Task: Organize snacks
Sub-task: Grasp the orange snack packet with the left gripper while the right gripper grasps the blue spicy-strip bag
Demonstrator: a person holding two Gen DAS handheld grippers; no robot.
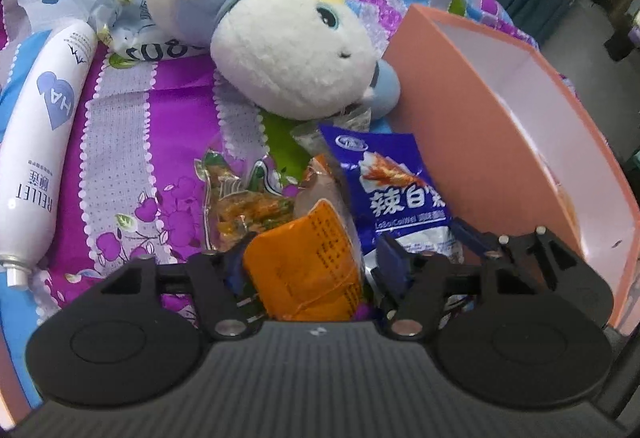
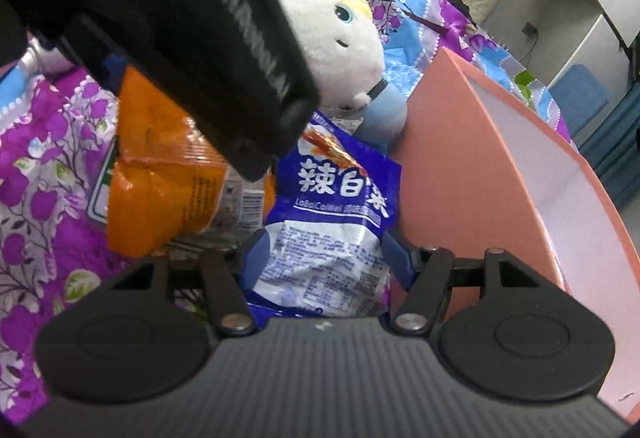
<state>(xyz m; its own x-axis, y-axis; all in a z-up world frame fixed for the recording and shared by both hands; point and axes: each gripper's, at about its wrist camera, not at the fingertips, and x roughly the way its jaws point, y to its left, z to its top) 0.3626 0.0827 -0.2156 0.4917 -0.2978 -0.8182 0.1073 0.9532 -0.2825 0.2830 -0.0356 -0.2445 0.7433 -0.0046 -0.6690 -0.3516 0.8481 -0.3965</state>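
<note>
Purple floral bedspread [image 1: 160, 109] carried the snacks beside the pink box [image 1: 480, 141]; my left jaws [image 1: 312, 270] straddled the orange packet [image 1: 304, 262], right jaws [image 2: 326, 262] the blue packet [image 2: 332, 205], both part-open, ungripped, so crinkly film could slip.

The left hand-held gripper [image 1: 310, 270] pointed steeply downward, its blue-padded fingers [image 1: 390, 258] set apart with something between them; whether the pads pressed on it could not be told. The right hand-held gripper [image 2: 324, 258] also tilted downward, its fingers [image 2: 254, 262] spread on either side of something. The left gripper's black body crossed the right wrist view's upper left.
</note>
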